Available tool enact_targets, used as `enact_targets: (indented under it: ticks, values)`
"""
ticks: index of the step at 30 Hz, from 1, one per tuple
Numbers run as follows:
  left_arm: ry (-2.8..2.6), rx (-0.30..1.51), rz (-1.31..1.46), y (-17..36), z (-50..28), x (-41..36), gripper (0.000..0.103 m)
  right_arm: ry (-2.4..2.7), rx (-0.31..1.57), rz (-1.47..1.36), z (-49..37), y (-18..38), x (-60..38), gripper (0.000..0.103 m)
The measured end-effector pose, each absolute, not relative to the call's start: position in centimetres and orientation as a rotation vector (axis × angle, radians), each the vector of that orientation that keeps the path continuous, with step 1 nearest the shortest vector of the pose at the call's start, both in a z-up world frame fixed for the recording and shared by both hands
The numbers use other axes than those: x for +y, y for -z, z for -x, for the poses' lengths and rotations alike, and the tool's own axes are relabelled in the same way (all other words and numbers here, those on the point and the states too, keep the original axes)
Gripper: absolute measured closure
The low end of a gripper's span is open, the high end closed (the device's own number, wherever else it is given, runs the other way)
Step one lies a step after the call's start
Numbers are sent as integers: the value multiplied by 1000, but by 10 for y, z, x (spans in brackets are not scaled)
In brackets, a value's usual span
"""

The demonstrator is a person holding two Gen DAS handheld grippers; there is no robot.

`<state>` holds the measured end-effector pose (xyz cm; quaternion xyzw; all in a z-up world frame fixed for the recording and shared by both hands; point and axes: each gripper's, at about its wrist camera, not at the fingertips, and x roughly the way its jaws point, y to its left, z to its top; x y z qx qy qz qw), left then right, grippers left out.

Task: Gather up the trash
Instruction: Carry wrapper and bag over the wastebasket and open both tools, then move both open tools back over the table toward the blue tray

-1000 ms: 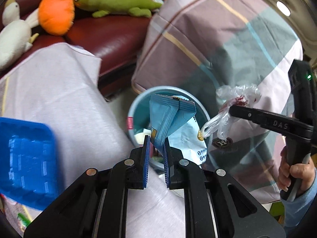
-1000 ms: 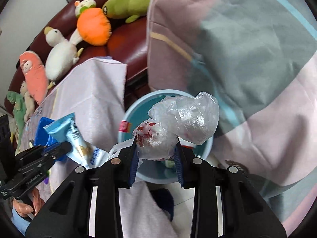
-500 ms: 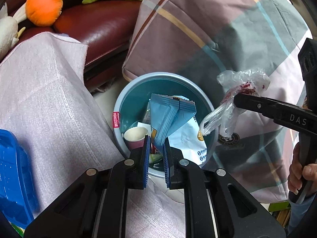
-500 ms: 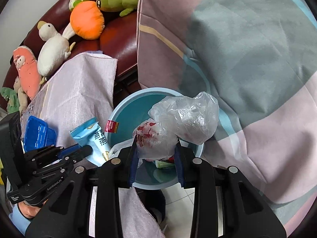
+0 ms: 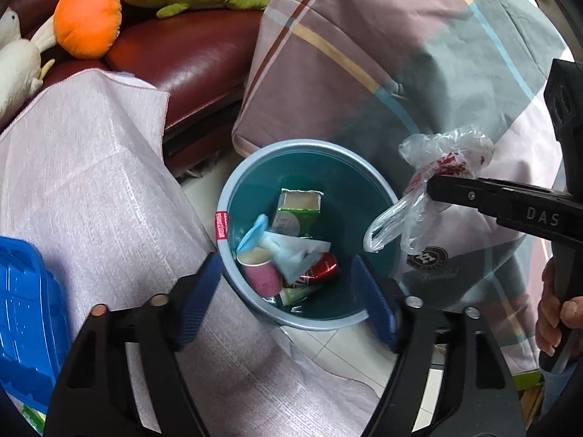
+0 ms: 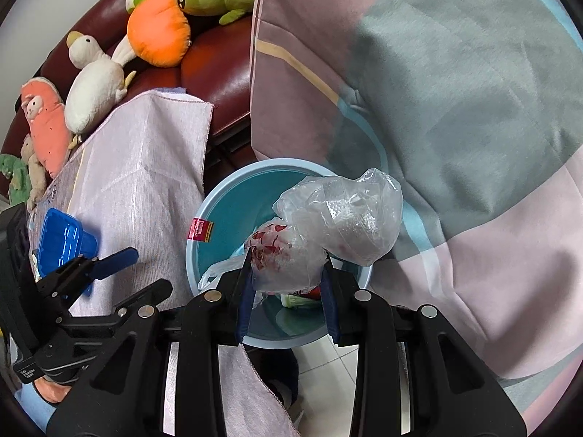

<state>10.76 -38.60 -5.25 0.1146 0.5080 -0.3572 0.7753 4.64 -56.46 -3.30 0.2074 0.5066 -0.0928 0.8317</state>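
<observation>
A light blue trash bin (image 5: 233, 196) stands on the floor between the table and a checked blanket; it also shows in the right wrist view (image 6: 218, 211). Inside lie a pink paper cup (image 5: 260, 273), a green carton (image 5: 295, 215), a red can (image 5: 320, 269) and the blue snack wrapper (image 5: 291, 251). My left gripper (image 5: 288, 298) is open and empty just above the bin's near rim; it shows open in the right wrist view (image 6: 124, 276). My right gripper (image 6: 288, 291) is shut on a crumpled clear plastic bag (image 6: 328, 229) held over the bin's right rim (image 5: 437, 167).
The table carries a pale pink cloth (image 5: 91, 182) with a blue plastic tray (image 5: 25, 313) at the left. A dark red sofa (image 5: 189, 47) with plush toys (image 5: 87, 18) stands behind. The checked blanket (image 5: 400, 54) rises right beside the bin. Tiled floor (image 5: 339, 349) shows below.
My left gripper has opened and the blue snack wrapper has dropped into the bin. My right gripper still holds the plastic bag, slightly nearer the bin.
</observation>
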Motion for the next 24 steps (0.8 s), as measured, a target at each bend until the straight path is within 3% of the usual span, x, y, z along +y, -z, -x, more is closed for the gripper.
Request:
enact_targets:
  ticks: [2, 7, 14, 19, 24]
  values:
    - [767, 1099, -235, 51, -107, -382, 15, 193, 1075, -433, -48, 32, -561, 72]
    - [752, 1113, -197, 49, -109, -370, 13, 177, 1092, -417, -55, 32, -555, 69]
    - [750, 1105, -159, 38, -108, -352, 12, 164, 1097, -394, -61, 26, -540, 33]
    - [739, 1091, -141, 28, -104, -339, 11, 165, 1091, -387, -60, 16, -531, 27]
    - [725, 1075, -128, 18, -99, -318, 11, 151, 1091, -377, -58, 7, -515, 26]
